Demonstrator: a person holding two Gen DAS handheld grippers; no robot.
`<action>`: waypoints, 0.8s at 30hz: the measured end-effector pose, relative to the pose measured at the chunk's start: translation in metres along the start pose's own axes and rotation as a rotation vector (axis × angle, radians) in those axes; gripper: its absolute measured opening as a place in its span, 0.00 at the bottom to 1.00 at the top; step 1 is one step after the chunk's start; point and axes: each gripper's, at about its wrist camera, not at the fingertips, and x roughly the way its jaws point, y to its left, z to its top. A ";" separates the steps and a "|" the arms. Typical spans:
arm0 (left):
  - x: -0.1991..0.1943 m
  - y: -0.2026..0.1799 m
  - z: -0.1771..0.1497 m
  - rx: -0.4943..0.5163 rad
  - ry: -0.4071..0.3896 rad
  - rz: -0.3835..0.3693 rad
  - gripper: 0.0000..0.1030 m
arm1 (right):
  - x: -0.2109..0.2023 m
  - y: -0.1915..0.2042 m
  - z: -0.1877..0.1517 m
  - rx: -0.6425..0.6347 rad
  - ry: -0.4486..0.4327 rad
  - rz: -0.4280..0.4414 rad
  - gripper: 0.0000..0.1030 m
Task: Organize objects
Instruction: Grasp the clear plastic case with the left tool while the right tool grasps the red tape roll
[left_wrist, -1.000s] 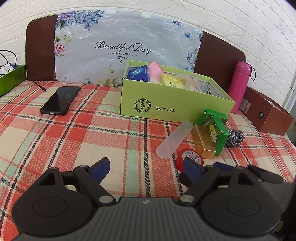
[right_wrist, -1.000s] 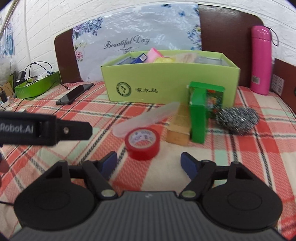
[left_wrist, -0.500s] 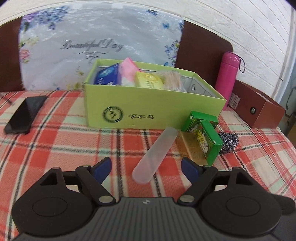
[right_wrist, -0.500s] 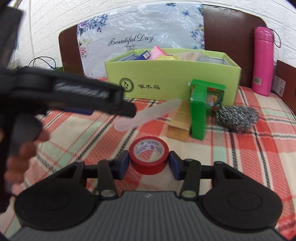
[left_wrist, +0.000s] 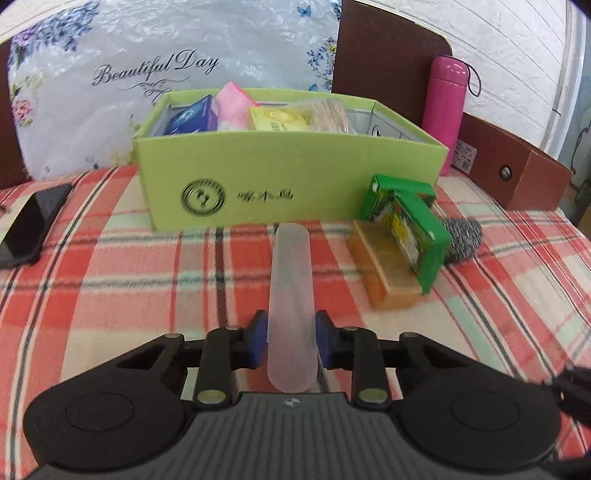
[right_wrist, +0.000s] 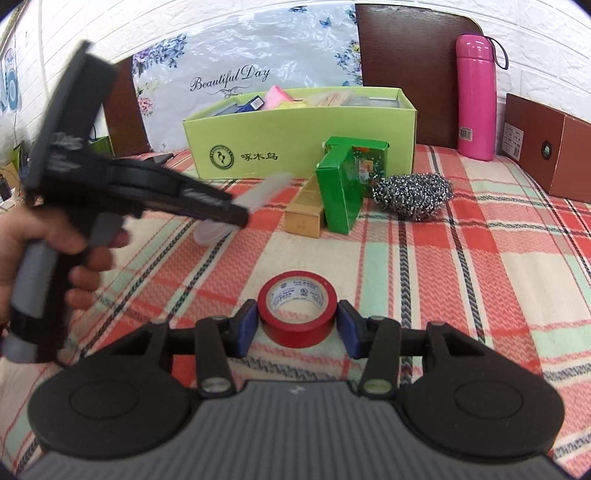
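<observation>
A frosted translucent long case (left_wrist: 290, 280) lies lengthwise on the checked cloth, pointing at the light green open box (left_wrist: 288, 184). My left gripper (left_wrist: 290, 341) is closing, and its blue pads press the case's near end from both sides. In the right wrist view the same left gripper (right_wrist: 236, 218) shows at the left, held by a hand, with the case (right_wrist: 269, 186) sticking out ahead of it. My right gripper (right_wrist: 297, 326) is shut on a red tape roll (right_wrist: 299, 334), which stands on the cloth. The green box (right_wrist: 295, 155) holds several packets.
A green carton (left_wrist: 413, 229) leans on a tan box (left_wrist: 388, 273) right of the case, with a steel scourer (left_wrist: 461, 240) behind. A pink flask (left_wrist: 445, 107) and a brown box (left_wrist: 517, 173) stand at the back right. A black phone (left_wrist: 29, 225) lies far left.
My left gripper moved right to the frosted case and its jaws came together on it. My right gripper shut on the red tape roll, which is now farther from the cartons.
</observation>
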 end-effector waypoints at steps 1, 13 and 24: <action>-0.009 0.000 -0.007 0.011 0.008 0.001 0.28 | -0.003 0.000 -0.002 0.000 0.003 0.004 0.45; -0.046 -0.011 -0.040 0.035 0.039 -0.020 0.44 | -0.019 -0.001 -0.008 0.010 0.024 0.033 0.46; -0.034 -0.019 -0.036 0.091 0.025 -0.003 0.42 | -0.013 -0.001 -0.006 0.010 0.028 0.029 0.48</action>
